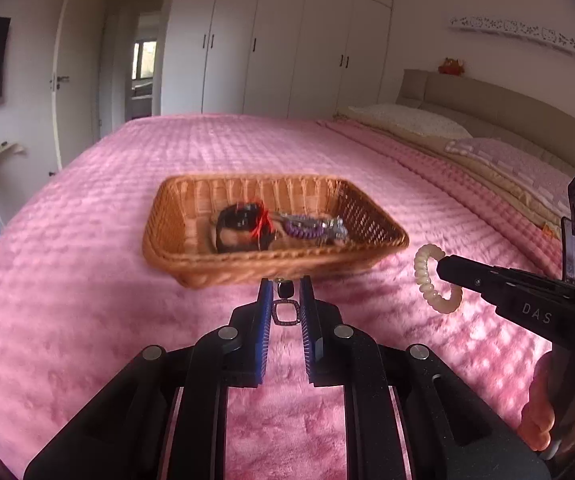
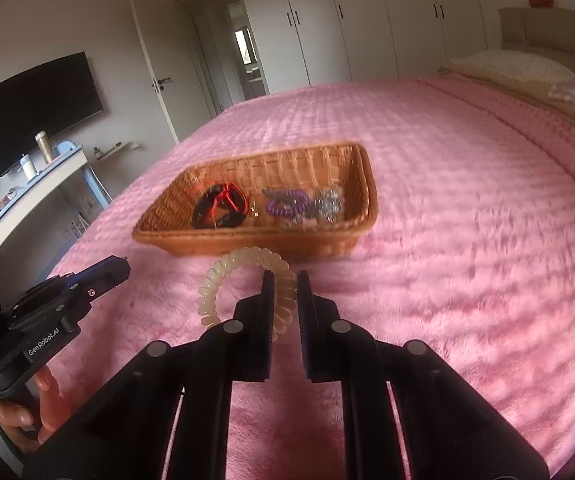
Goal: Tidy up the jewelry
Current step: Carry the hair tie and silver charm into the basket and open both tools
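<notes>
Right wrist: wicker basket [image 2: 361, 188] holds purple bracelet [image 2: 287, 204]; right hand-held gripper [image 2: 285, 280] pinches cream coil bracelet [image 2: 223, 280].

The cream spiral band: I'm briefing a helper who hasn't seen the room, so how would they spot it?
On the pink bedspread, find the wicker basket. Just before its near wall, the right gripper holds the cream spiral band. It is pale and outside the basket; the purple coil lies inside.

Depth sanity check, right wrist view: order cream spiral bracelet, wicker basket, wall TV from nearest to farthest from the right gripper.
1. cream spiral bracelet: held in the right gripper, looping left of its fingers.
2. wicker basket: just beyond, on the pink bedspread.
3. wall TV: far left, across the room.
</notes>
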Demonstrator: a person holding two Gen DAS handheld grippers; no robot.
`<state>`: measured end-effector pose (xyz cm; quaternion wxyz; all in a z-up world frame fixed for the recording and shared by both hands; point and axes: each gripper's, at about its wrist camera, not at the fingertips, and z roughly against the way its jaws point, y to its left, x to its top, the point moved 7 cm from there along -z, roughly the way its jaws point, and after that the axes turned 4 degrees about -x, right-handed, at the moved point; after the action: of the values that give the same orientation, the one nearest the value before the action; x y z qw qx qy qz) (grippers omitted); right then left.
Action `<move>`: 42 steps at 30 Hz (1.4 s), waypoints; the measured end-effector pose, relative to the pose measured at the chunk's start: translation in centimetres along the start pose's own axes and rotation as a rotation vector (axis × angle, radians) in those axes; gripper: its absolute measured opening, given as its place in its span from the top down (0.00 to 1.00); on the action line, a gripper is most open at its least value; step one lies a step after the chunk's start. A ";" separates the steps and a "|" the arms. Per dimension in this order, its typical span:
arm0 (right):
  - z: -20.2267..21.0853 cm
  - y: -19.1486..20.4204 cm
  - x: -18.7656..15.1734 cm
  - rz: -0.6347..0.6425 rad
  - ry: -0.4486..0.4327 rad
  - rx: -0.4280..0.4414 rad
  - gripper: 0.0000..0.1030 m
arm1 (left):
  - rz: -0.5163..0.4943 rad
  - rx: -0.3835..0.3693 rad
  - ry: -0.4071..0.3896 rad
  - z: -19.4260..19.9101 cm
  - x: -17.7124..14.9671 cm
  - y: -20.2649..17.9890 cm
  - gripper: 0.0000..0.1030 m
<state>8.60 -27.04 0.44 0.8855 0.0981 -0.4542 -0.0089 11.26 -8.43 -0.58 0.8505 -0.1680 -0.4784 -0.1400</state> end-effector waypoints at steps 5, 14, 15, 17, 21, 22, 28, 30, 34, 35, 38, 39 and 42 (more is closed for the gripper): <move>0.0 2.0 6.0 0.050 -0.066 0.007 0.91 | -0.008 -0.018 -0.068 1.0 5.5 0.6 0.89; -10.0 2.7 11.6 0.064 0.029 -0.047 0.91 | 0.098 0.002 -0.019 -7.2 10.3 7.0 0.88; -11.5 2.4 11.5 0.060 0.055 -0.054 0.91 | 0.116 0.020 -0.002 -8.5 10.1 7.8 0.88; -14.5 1.9 11.0 0.045 0.120 -0.064 0.91 | 0.144 0.018 0.046 -11.2 9.5 8.6 0.88; -19.2 1.0 9.6 0.012 0.243 -0.074 0.91 | 0.149 0.023 0.126 -14.7 8.0 9.1 0.88; -19.6 0.9 9.3 0.014 0.259 -0.077 0.91 | 0.162 0.010 0.143 -15.3 7.5 9.2 0.88; -20.8 1.4 8.3 0.031 0.295 -0.072 0.91 | 0.189 -0.003 0.202 -17.0 5.7 10.2 0.88; -20.7 1.3 8.3 0.024 0.294 -0.068 0.90 | 0.206 -0.020 0.203 -16.8 5.6 10.4 0.86; -20.2 1.2 8.2 0.009 0.293 -0.037 0.90 | 0.241 -0.062 0.155 -15.5 6.4 10.6 0.66; -19.9 1.2 8.3 0.007 0.290 -0.037 0.90 | 0.247 -0.069 0.138 -15.0 6.7 10.7 0.62; -18.8 1.2 8.6 0.002 0.273 -0.031 0.90 | 0.274 -0.106 0.100 -13.5 7.6 11.0 0.57; -18.2 1.2 8.7 -0.003 0.266 -0.023 0.90 | 0.280 -0.111 0.088 -12.8 7.8 11.0 0.57; -16.2 1.4 8.7 -0.015 0.240 0.001 0.90 | 0.275 -0.118 0.059 -10.7 8.3 10.7 0.57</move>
<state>26.65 -23.87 -1.47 0.9334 0.1023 -0.3440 -0.0036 27.92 -3.94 -0.29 0.8640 -0.2774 -0.4165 -0.0551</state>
